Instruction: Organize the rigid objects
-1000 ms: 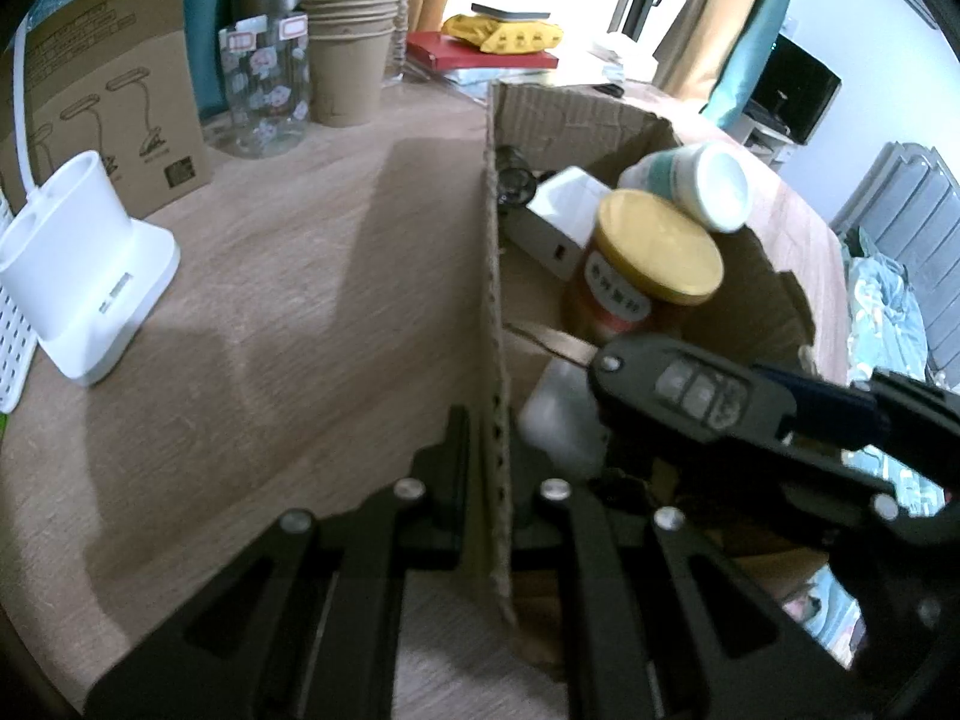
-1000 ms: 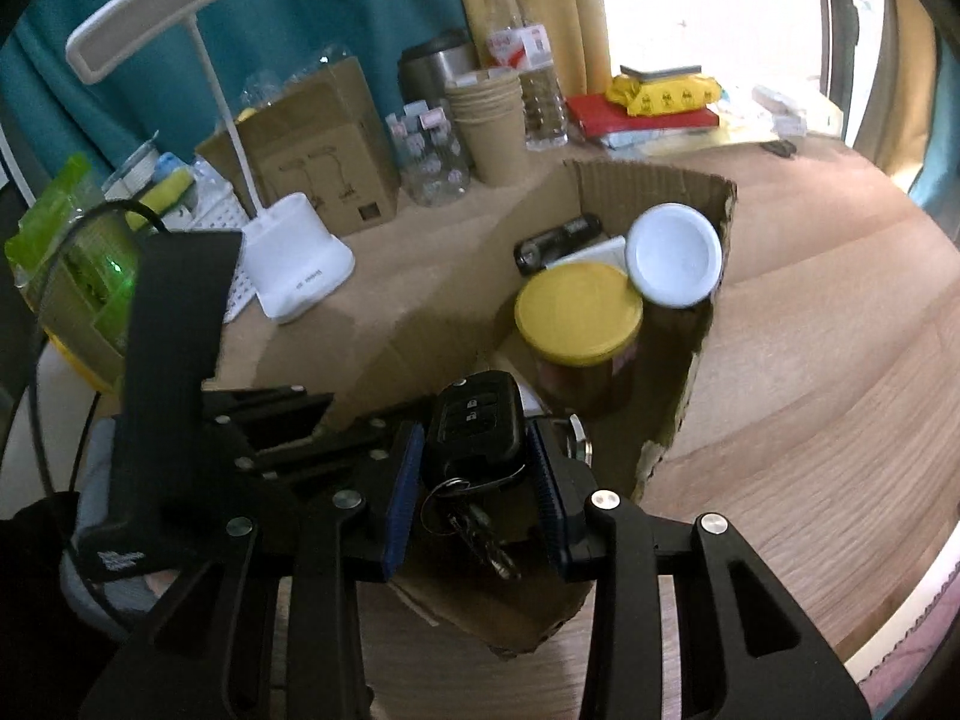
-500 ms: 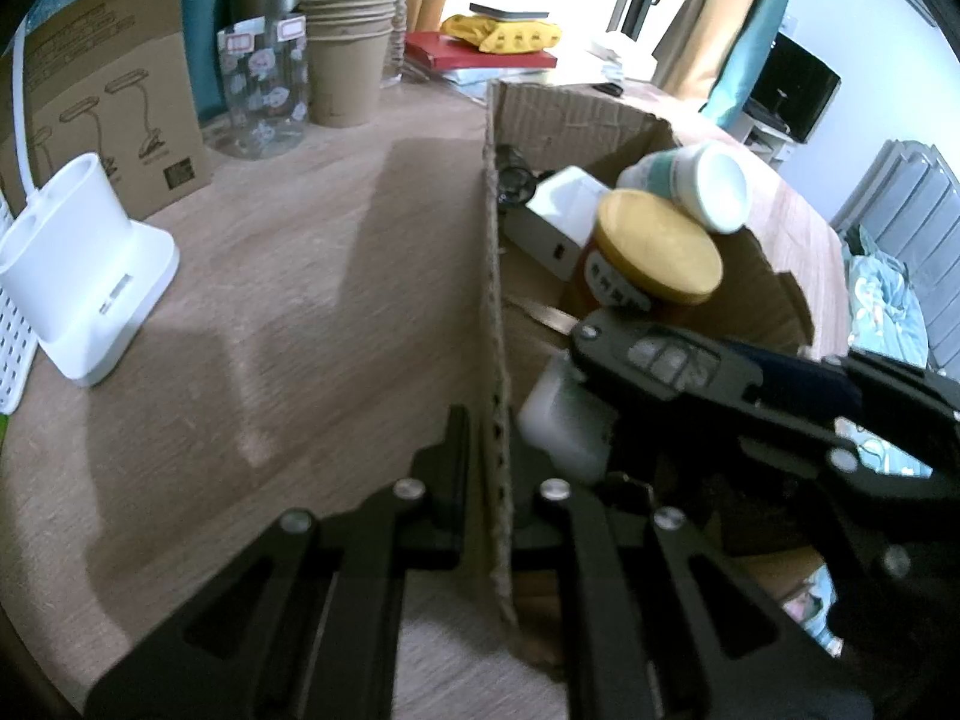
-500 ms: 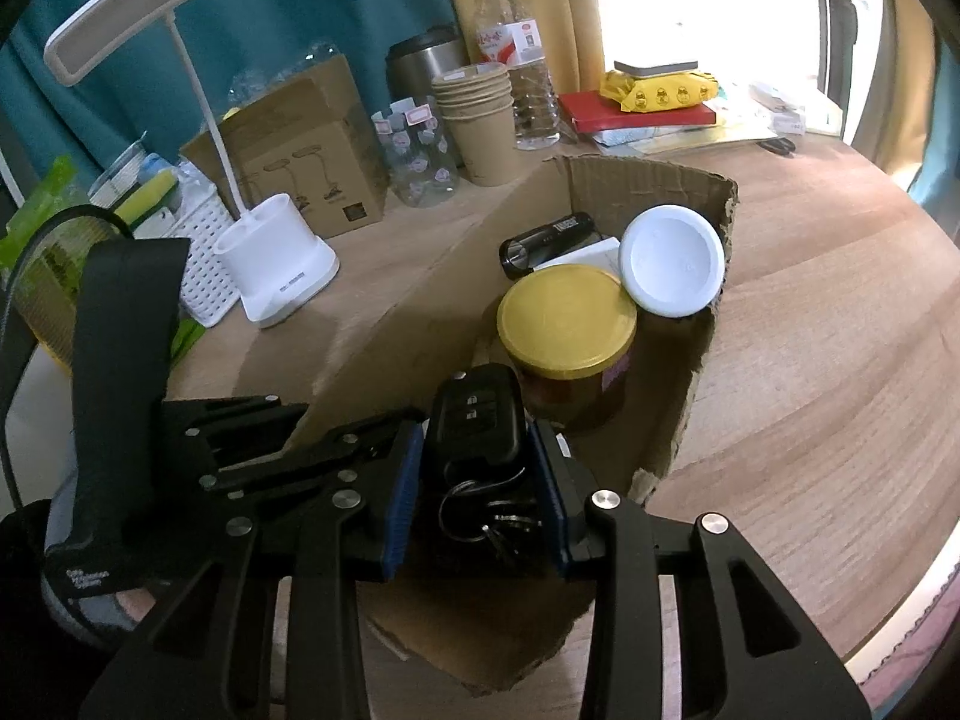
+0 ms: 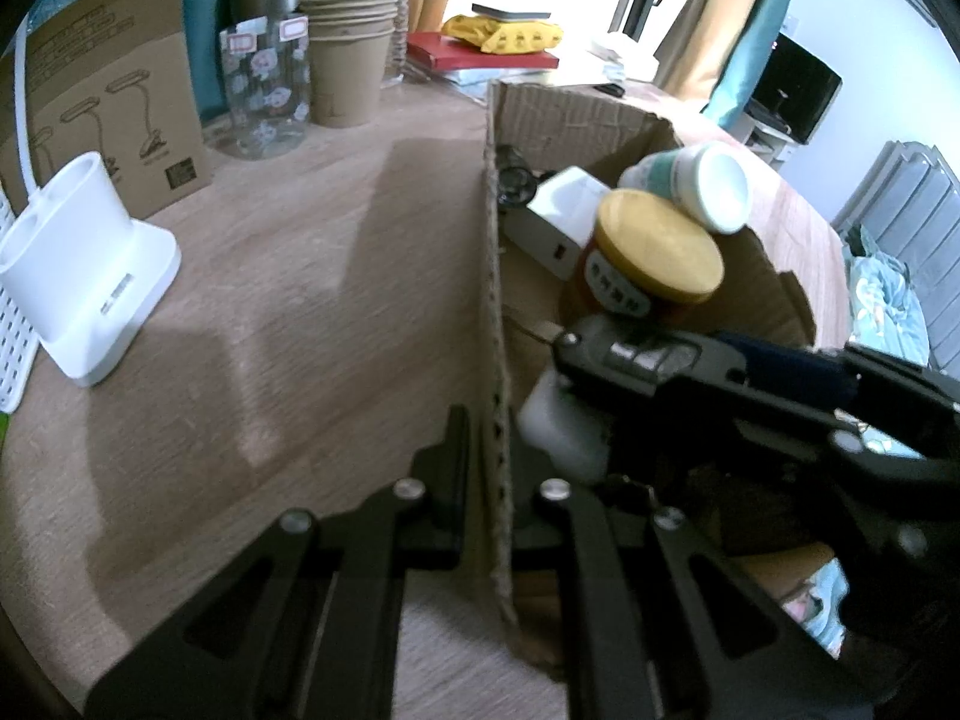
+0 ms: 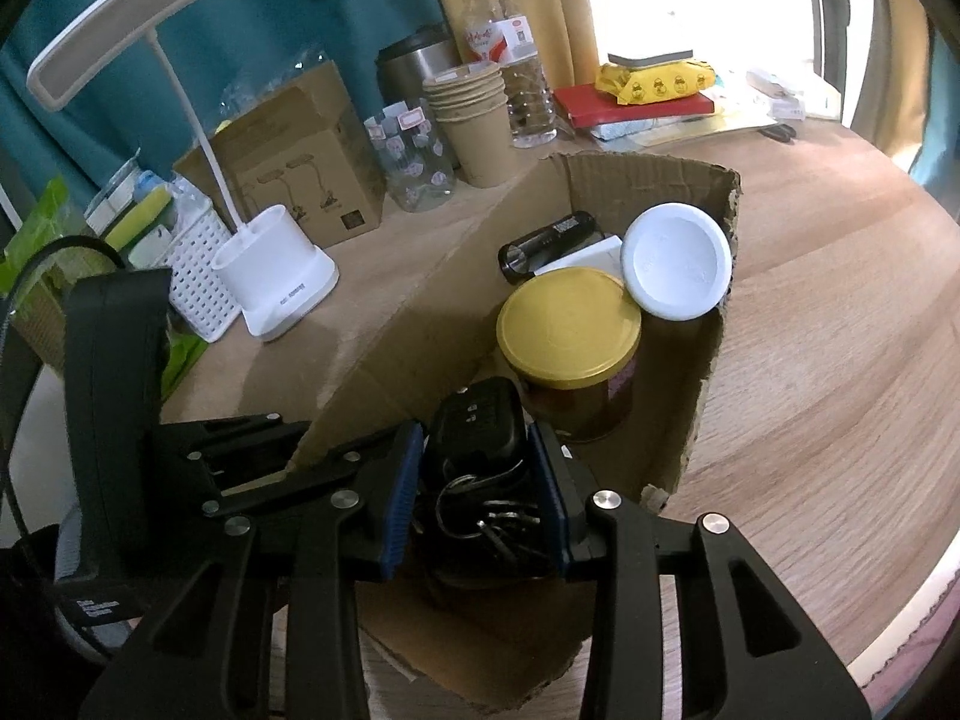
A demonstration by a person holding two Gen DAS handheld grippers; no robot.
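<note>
While the right gripper (image 6: 477, 480) has its blue-padded jaws opening, a black car key fob (image 6: 477, 423) with a ring of keys (image 6: 489, 516) sits between the fingers (image 6: 399, 498), low inside the cardboard box (image 6: 654, 180); whether the pads still touch the fob cannot be told. Its buttons show, but no marking on them can be read. The left gripper (image 5: 495, 450) is clamped tight on the box's near wall (image 5: 495, 276), one finger each side of the cardboard. Just beyond the fob stands a jar with a yellow lid (image 6: 567, 324), its red label printed in characters too blurred to read; a white-lidded container (image 6: 675, 267) leans behind it, beside a black flashlight (image 6: 549, 240). Outside the box, on the wooden table (image 6: 840, 324), stand a lamp carton with line drawings (image 6: 300, 168), stacked paper cups (image 6: 474, 126) and a red-labelled water bottle (image 6: 510, 60).
</note>
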